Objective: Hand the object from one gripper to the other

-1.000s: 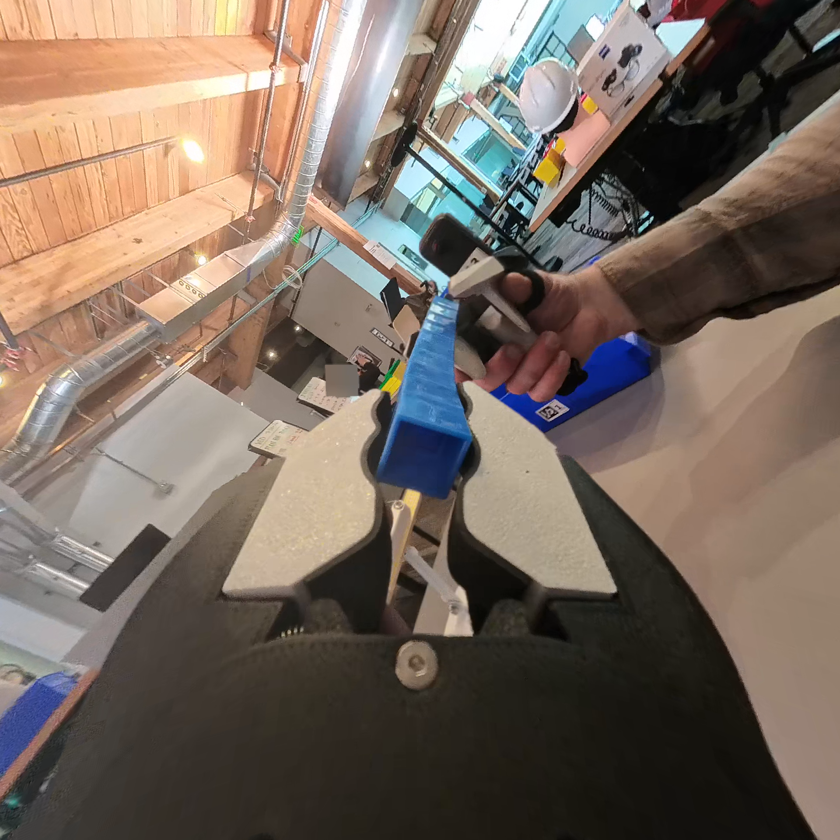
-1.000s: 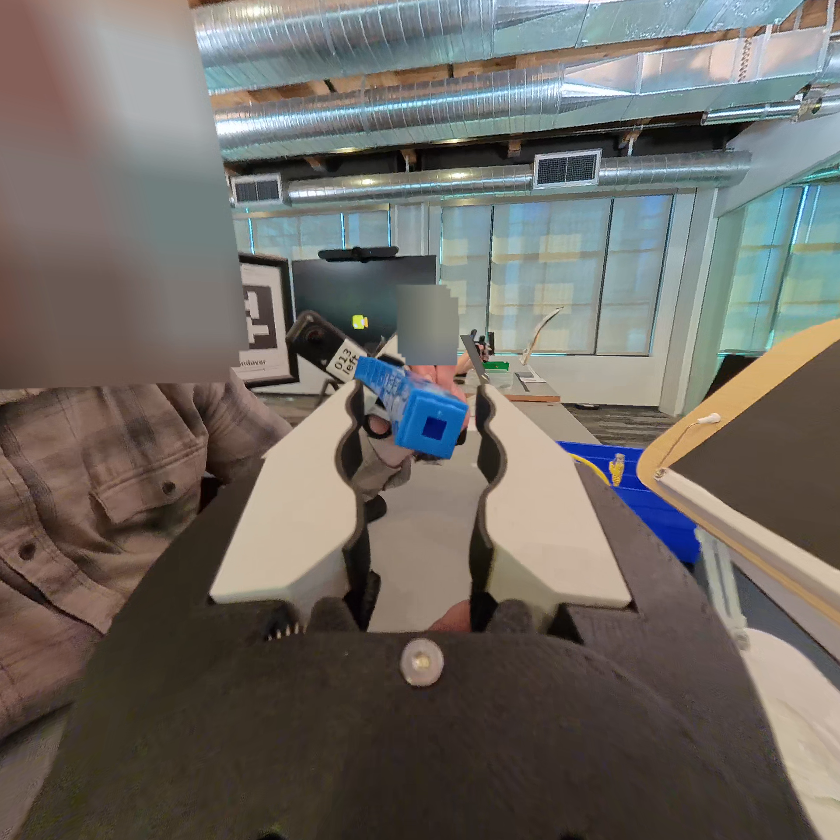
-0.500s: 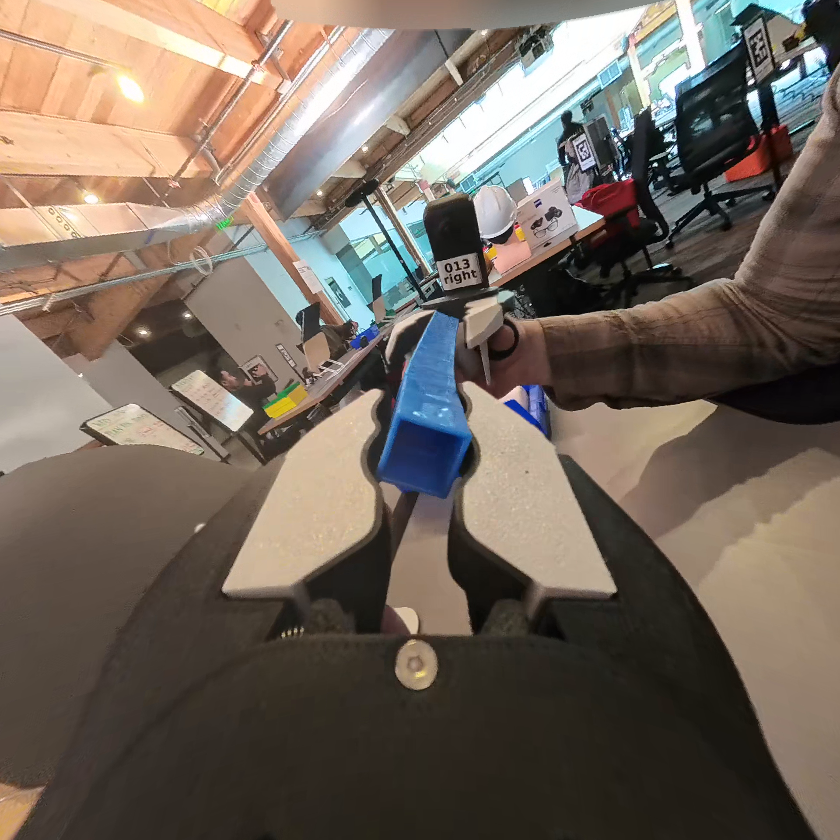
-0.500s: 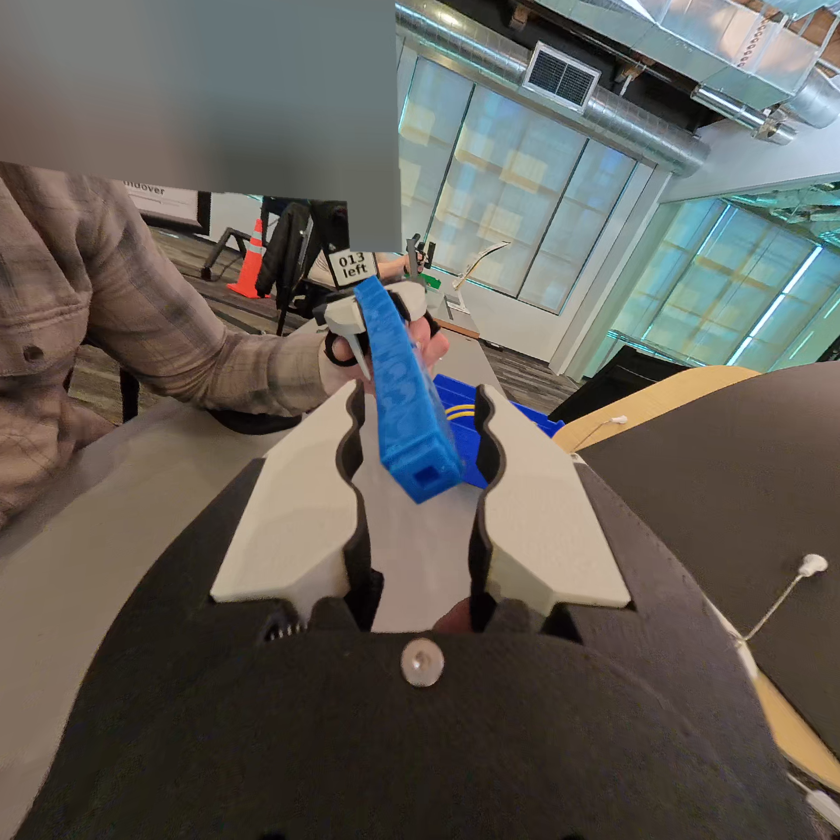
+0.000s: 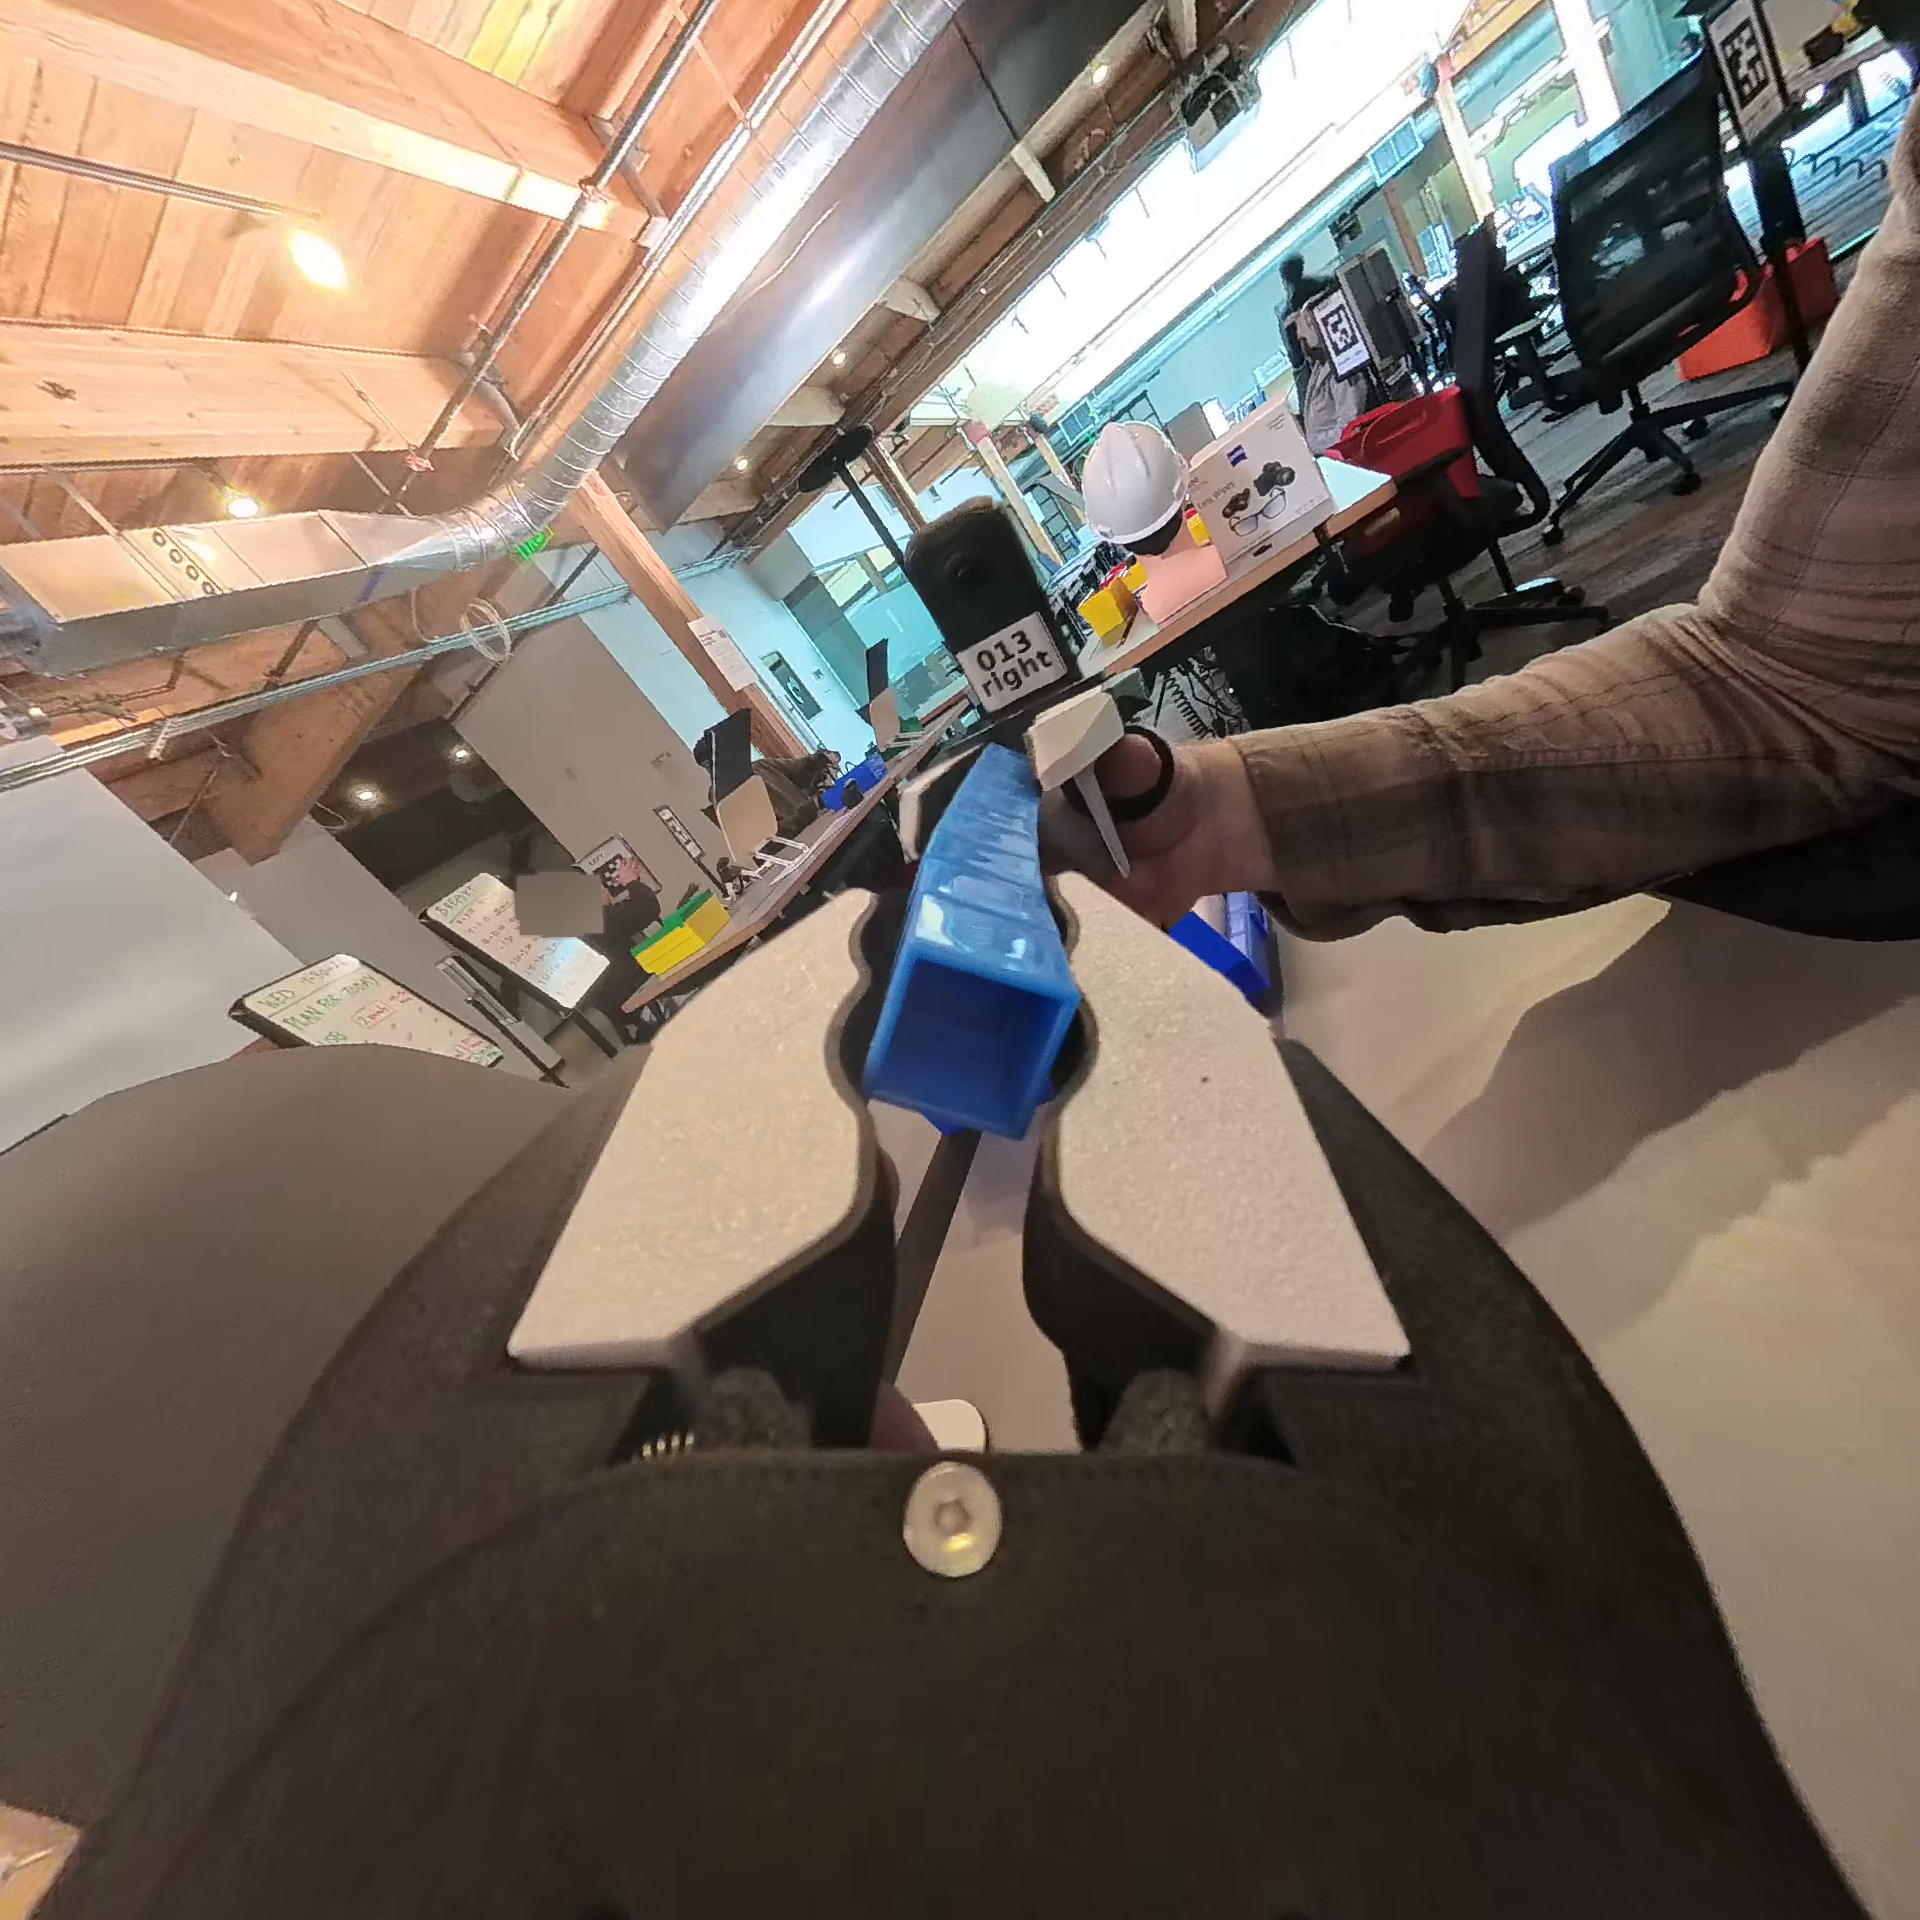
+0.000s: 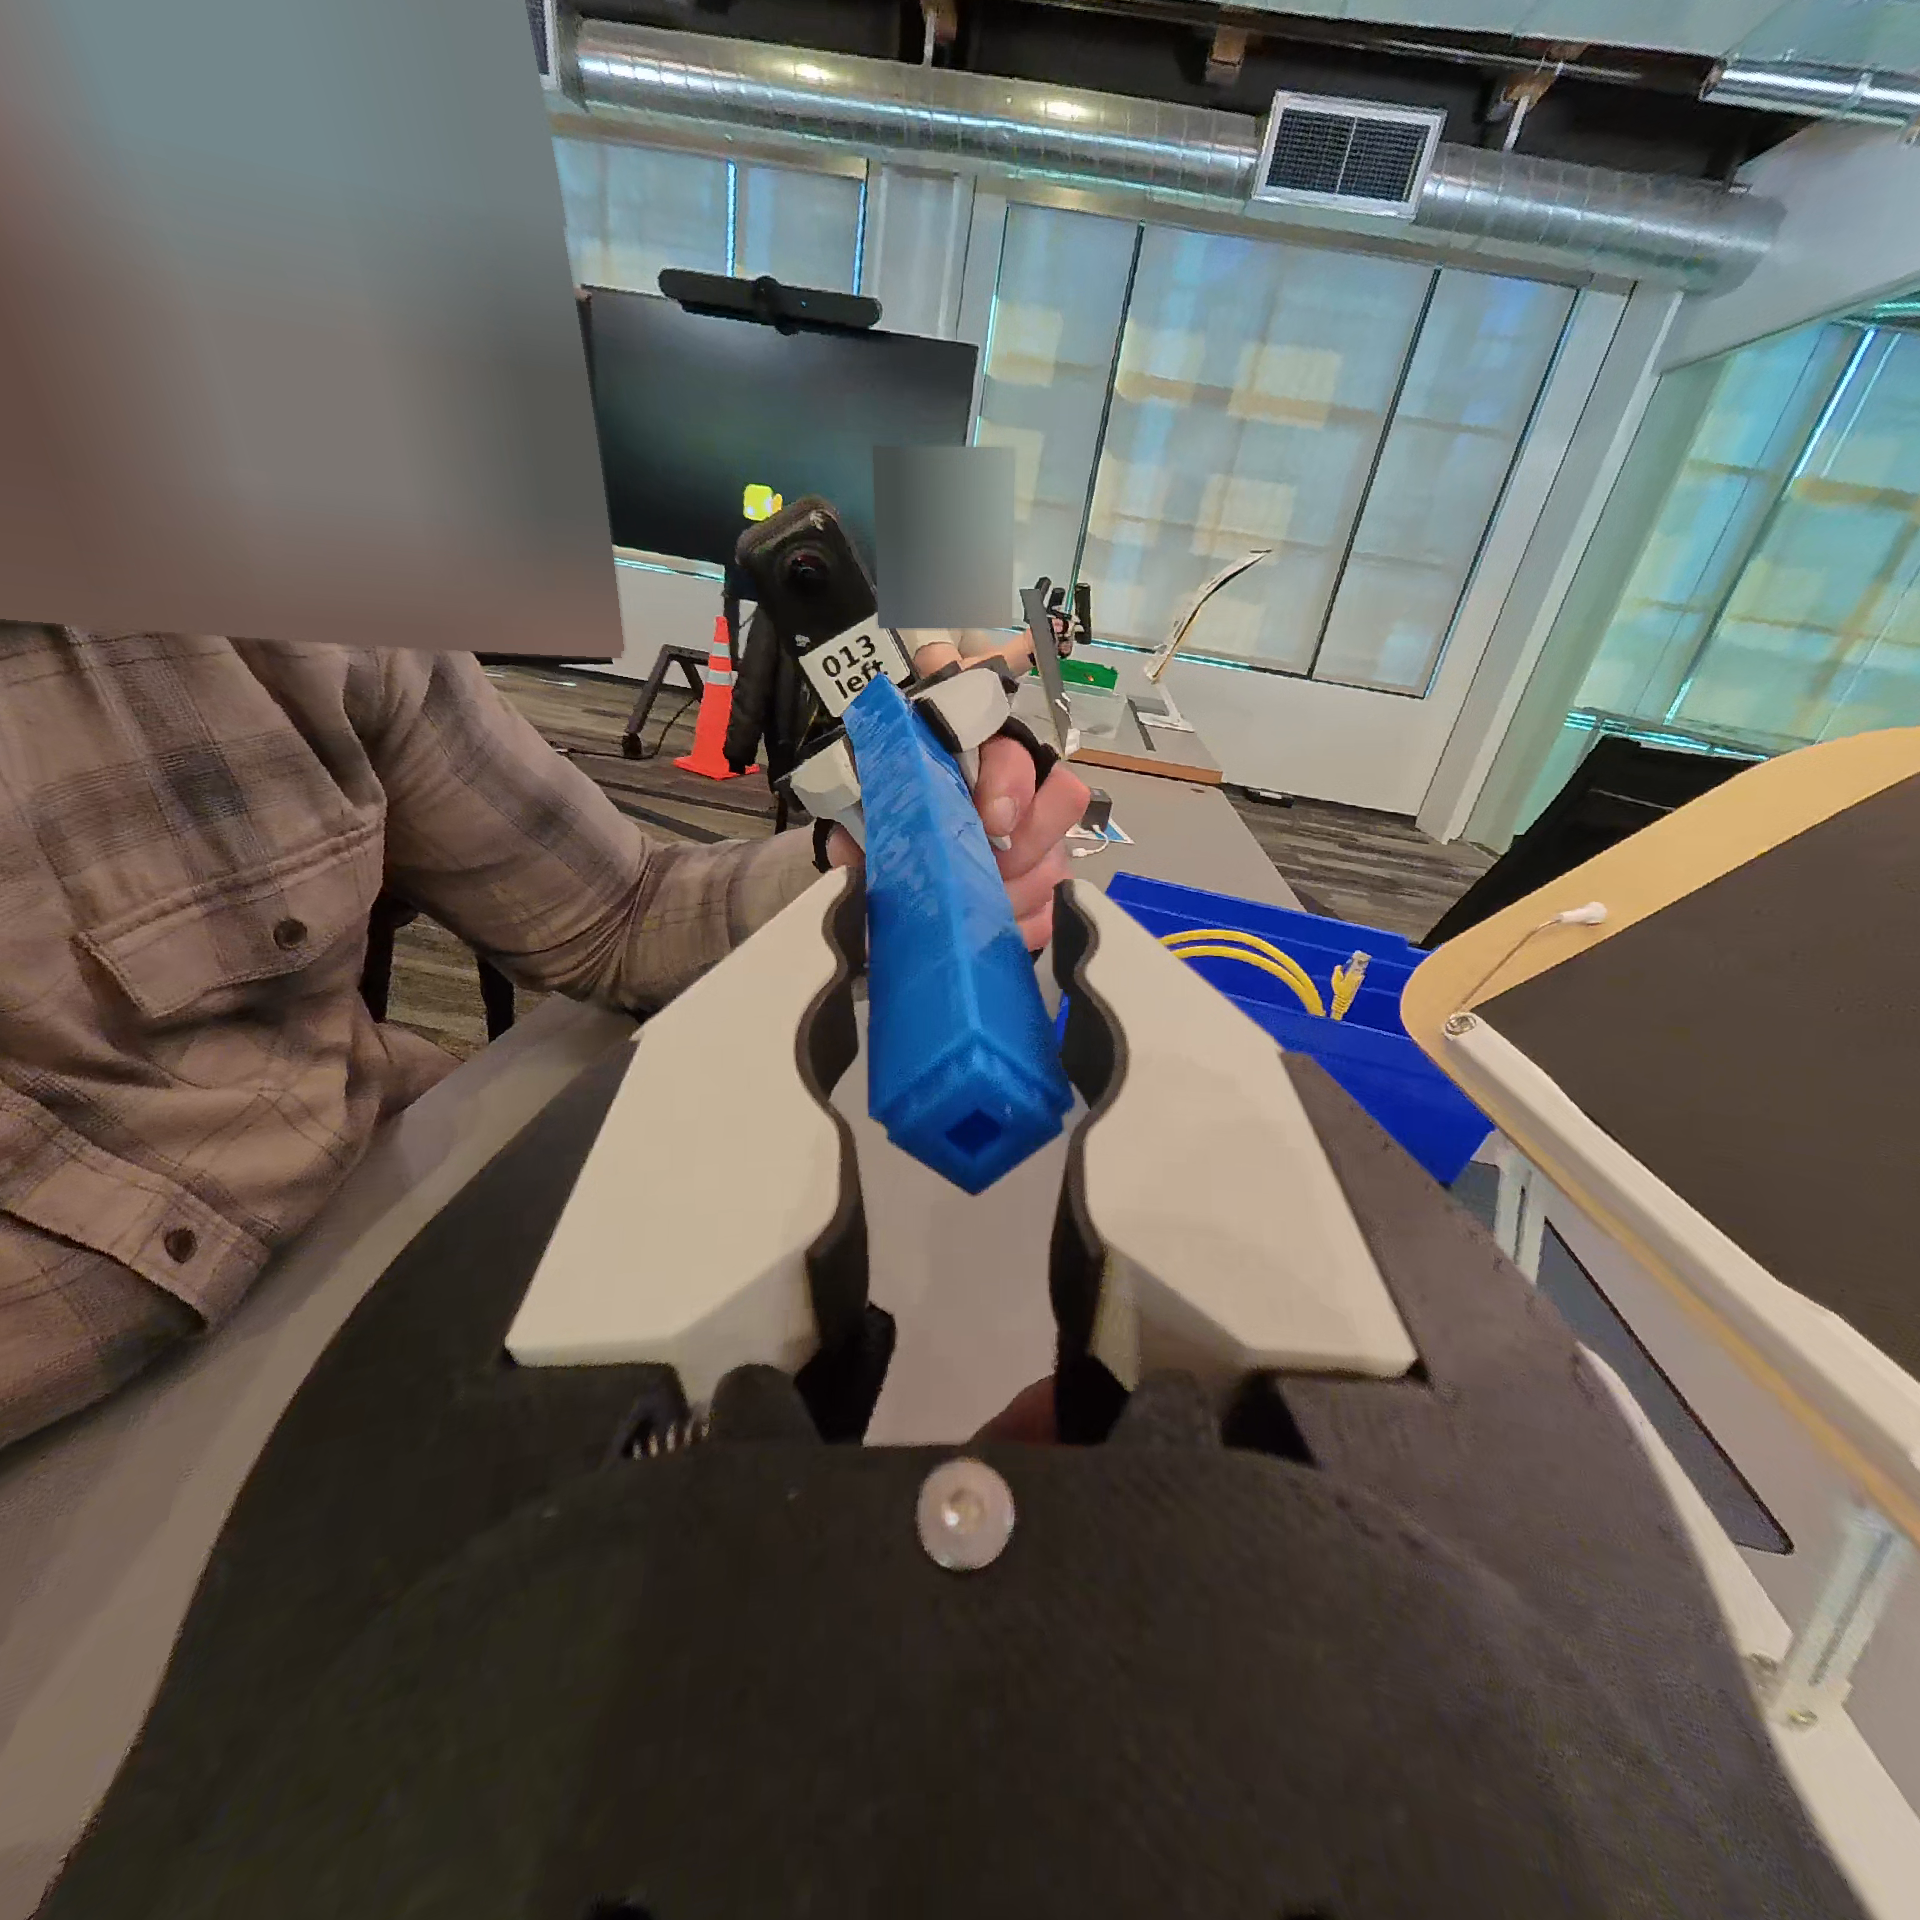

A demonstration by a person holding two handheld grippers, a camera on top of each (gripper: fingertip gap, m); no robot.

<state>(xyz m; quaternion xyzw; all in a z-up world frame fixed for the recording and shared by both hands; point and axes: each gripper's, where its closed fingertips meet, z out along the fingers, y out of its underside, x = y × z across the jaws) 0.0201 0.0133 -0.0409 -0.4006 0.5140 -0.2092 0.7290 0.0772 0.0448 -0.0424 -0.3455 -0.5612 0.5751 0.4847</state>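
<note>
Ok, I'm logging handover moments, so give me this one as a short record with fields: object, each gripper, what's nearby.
object: blue square bar, long, hollow-ended, held off the table
left gripper: shut on one end of the bar
right gripper: open, fingers either side of the other end, no clamp yet
bar in right view: between the fingers, close to the right-hand one; contact unclear
handover stage: giver holding, receiver not yet closed
nearby: blue bin with yellow cable on the table
</note>
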